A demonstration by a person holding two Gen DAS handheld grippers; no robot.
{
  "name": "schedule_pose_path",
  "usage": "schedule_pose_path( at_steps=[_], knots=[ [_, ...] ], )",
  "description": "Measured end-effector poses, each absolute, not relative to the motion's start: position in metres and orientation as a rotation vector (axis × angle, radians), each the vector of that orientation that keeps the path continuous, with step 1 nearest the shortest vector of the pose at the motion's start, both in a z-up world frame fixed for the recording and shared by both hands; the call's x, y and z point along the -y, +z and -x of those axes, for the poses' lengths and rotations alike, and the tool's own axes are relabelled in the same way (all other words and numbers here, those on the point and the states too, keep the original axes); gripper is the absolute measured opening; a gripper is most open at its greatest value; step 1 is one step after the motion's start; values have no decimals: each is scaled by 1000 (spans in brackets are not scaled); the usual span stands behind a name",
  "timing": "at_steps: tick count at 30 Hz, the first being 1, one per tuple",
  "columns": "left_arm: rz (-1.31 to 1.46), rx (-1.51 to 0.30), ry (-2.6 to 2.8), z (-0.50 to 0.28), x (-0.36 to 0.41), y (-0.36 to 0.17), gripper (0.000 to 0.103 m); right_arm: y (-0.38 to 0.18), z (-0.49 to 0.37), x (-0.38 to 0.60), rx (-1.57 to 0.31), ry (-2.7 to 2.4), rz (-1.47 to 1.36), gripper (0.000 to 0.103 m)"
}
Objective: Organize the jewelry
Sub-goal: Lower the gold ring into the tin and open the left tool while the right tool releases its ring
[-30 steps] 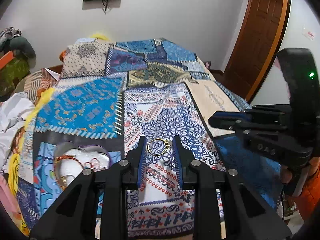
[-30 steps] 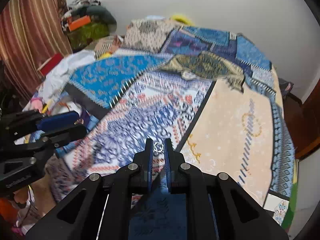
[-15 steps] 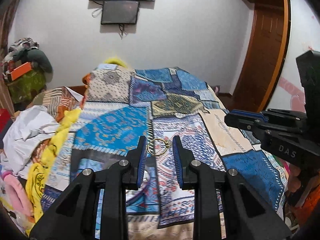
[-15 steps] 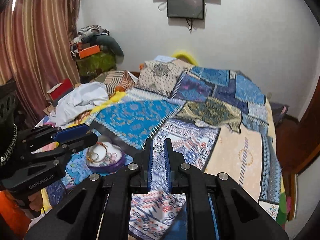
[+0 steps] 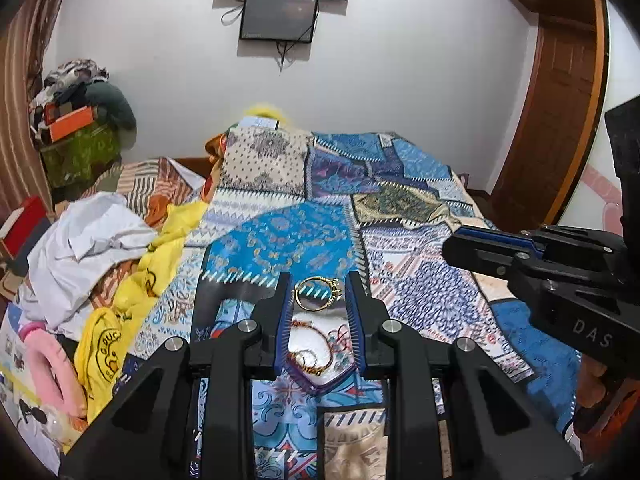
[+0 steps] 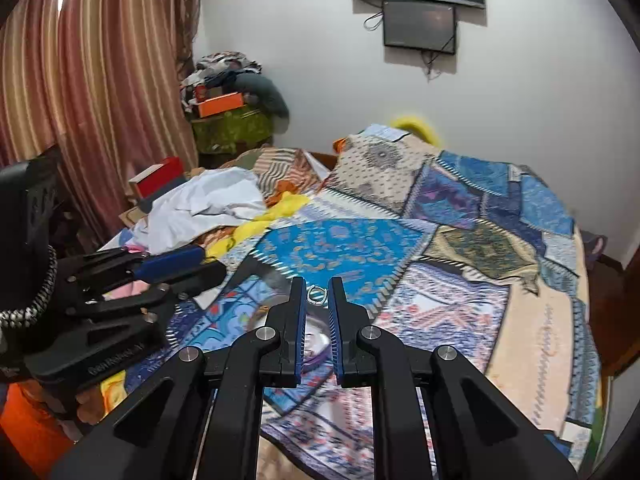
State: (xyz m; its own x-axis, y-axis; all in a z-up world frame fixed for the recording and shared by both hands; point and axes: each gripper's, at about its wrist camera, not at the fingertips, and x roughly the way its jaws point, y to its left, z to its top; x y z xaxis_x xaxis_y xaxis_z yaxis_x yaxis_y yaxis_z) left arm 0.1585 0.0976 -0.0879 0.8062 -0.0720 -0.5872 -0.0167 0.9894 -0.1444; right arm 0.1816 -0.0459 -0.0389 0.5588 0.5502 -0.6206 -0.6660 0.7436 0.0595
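My left gripper (image 5: 318,294) is shut on a gold ring (image 5: 317,294) and holds it above a white jewelry dish with a purple rim (image 5: 320,384) that has gold and red pieces in it. My right gripper (image 6: 317,295) is shut on a small silver ring (image 6: 317,295), also over the dish (image 6: 316,350), which its fingers mostly hide. Each gripper shows in the other's view: the right one in the left wrist view (image 5: 460,242), the left one in the right wrist view (image 6: 208,264).
The dish sits on a bed with a blue patchwork cover (image 5: 304,236). Crumpled white and yellow clothes (image 5: 92,248) lie along the bed's left side. A curtain (image 6: 88,76) hangs at left, a wooden door (image 5: 556,120) stands at right.
Both grippers have lifted and drawn back with their rings still held. The dish now lies under the fingertips and more of the wall and TV shows.
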Motion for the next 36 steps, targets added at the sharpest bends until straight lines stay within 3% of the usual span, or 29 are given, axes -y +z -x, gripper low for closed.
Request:
schedule_pose_path(
  at_steps=[16,32,36],
  knots=[
    [191,-804,-82,-192,-103,-165,25,-110,-215,11,-874,752,181,10],
    [199,-827,-99,-204,-105,-176,25,-132,-229,5,-983,799,120,10],
    [184,-822,-93,-200,-103,-170,27,-129,-228,7,-999,809,103,16]
  ],
)
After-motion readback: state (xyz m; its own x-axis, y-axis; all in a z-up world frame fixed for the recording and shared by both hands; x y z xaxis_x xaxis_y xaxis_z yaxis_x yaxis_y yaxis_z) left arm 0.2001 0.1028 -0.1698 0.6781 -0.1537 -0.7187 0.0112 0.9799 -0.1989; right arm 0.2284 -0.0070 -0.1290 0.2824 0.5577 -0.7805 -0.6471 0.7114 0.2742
